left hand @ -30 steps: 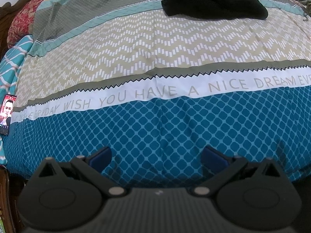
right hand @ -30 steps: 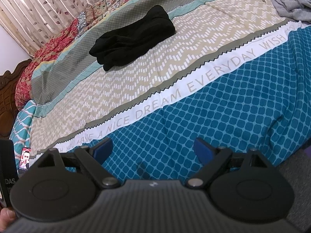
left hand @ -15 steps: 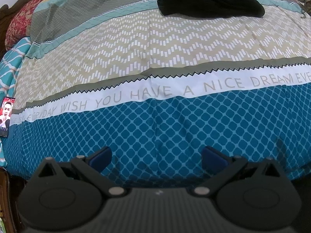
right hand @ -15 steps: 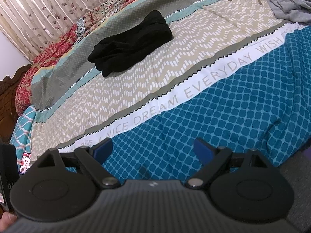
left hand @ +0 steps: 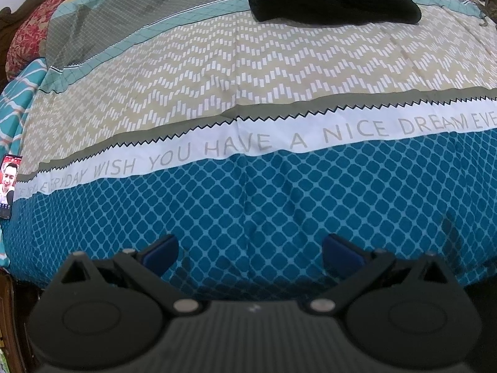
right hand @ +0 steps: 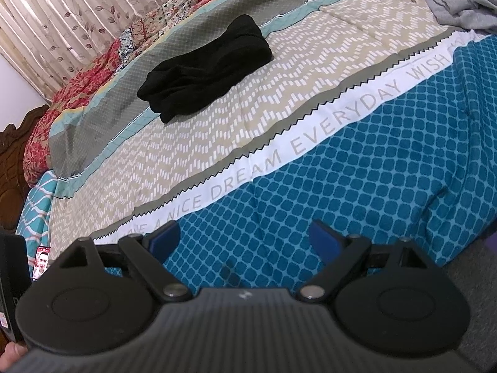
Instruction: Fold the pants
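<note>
Left hand-held gripper [left hand: 250, 250] and right hand-held gripper [right hand: 245, 237] spread wide, gripping nothing. Black pants [right hand: 206, 71] bunched on bed [right hand: 310, 99], well ahead of both. Judged soft, light, floppy; best pinched at waistband edge.

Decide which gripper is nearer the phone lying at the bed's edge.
Left. The phone lies just to the left of the left gripper. The right gripper is farther right and sees the phone far to its left.

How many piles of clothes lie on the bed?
2. A black pile lies on the grey and beige stripes, far from both tools. A grey pile lies at the far right edge, cut off by the frame; more may be hidden.
</note>
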Available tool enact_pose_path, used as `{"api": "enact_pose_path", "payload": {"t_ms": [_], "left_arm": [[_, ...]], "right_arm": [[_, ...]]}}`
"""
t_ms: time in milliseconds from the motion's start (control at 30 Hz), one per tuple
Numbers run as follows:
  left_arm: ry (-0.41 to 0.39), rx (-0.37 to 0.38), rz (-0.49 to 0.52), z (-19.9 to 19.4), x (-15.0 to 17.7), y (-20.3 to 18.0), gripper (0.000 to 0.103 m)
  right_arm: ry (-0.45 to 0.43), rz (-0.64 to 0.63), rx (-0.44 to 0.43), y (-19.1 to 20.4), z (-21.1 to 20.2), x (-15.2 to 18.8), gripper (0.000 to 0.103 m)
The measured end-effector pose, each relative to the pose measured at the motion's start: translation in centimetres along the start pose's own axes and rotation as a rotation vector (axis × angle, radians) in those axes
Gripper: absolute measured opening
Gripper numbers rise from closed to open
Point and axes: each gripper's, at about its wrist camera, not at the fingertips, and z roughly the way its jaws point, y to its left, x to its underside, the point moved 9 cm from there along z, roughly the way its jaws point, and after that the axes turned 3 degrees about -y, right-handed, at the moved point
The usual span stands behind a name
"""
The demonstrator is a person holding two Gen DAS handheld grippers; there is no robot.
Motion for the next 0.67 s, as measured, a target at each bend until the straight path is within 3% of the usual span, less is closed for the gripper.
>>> {"api": "enact_pose_path", "payload": {"t_ms": [667], "left_arm": [[-0.027,0.031,-0.011,-0.45,-0.43,-0.14,0.103]], "right_arm": [[0.000,0.004,-0.002,-0.17,0.08,-0.03,0.092]]}}
